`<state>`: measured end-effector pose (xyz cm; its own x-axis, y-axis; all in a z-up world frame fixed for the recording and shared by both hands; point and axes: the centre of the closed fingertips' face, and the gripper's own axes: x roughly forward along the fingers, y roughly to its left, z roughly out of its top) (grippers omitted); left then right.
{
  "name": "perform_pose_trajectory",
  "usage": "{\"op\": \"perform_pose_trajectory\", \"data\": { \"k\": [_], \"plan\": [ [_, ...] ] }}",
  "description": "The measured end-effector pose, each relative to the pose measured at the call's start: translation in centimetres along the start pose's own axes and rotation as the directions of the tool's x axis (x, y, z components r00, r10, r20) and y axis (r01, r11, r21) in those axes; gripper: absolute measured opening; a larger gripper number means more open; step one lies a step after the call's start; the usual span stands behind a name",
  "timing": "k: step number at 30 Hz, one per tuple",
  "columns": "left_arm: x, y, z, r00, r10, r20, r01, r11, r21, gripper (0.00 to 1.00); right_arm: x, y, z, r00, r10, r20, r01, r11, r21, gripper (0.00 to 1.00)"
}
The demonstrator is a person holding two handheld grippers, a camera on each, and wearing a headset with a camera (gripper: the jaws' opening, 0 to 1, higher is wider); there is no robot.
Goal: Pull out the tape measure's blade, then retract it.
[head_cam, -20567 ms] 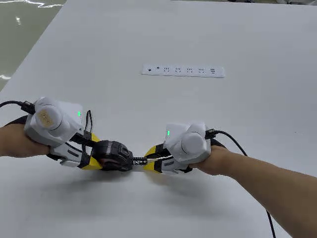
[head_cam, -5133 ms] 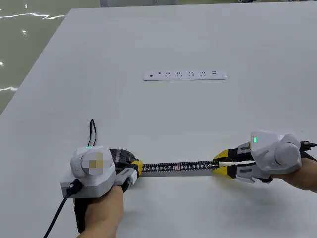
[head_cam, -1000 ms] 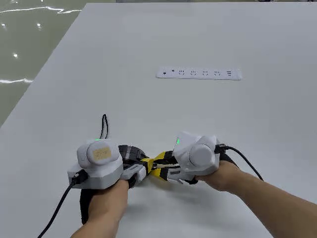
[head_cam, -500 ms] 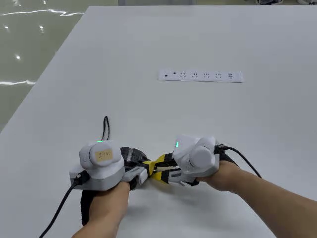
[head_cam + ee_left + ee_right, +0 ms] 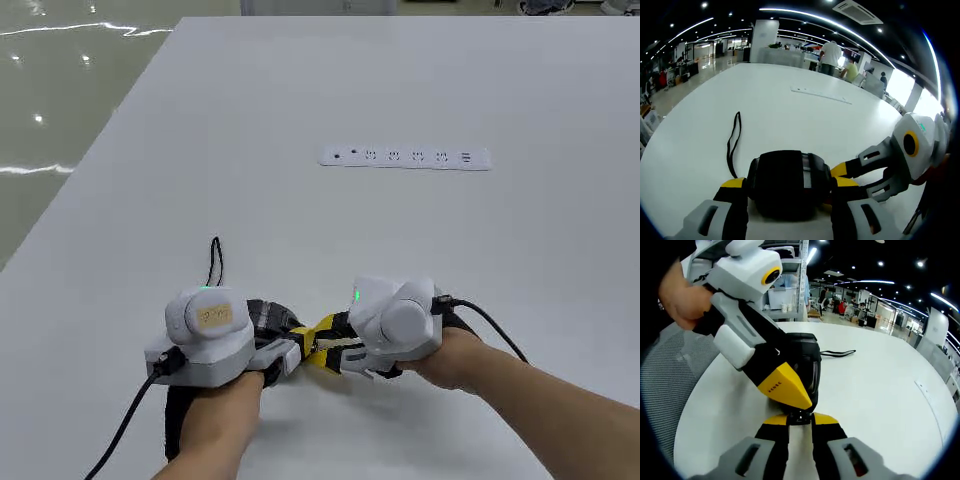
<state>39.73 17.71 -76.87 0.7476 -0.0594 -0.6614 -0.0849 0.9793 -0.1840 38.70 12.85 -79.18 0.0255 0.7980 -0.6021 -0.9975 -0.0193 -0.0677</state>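
A black tape measure (image 5: 264, 314) rests on the white table (image 5: 300, 120), and my left gripper (image 5: 290, 346) is shut on its case. In the left gripper view the case (image 5: 786, 181) sits between the yellow-tipped jaws of the left gripper (image 5: 788, 186). My right gripper (image 5: 323, 345) faces it tip to tip. In the right gripper view the right gripper (image 5: 800, 419) is shut on the blade's end hook (image 5: 799, 416), right at the mouth of the case (image 5: 807, 362). No length of blade shows between the two. The case's black wrist strap (image 5: 214, 262) trails away across the table.
A white power strip (image 5: 405, 158) lies flat further back on the table. Cables run from both grippers toward the near edge. The table's left edge borders a glossy floor (image 5: 50, 90). People stand beyond the far end of the table (image 5: 832, 57).
Five seconds ago the blade stretched between the grippers; now it is back in the case and the right gripper has closed in on the left. Over the last second little has moved.
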Motion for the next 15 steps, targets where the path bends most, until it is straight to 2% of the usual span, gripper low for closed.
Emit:
{"op": "perform_pose_trajectory", "data": {
  "k": [7, 15],
  "plan": [
    [-0.1, 0.0, -0.37, 0.9998, -0.009, -0.017, 0.009, 1.0, 0.003, 0.65, -0.21, -0.2, -0.01, 1.0, -0.008, 0.003, 0.008, 1.0, 0.013, 0.22],
    [-0.54, 0.25, 0.25, 0.9996, -0.028, 0.007, 0.028, 0.999, 0.023, 0.71, -0.94, 0.0, -0.29, 0.9999, -0.012, 0.007, 0.012, 0.999, 0.03, 0.28]
  ]
}}
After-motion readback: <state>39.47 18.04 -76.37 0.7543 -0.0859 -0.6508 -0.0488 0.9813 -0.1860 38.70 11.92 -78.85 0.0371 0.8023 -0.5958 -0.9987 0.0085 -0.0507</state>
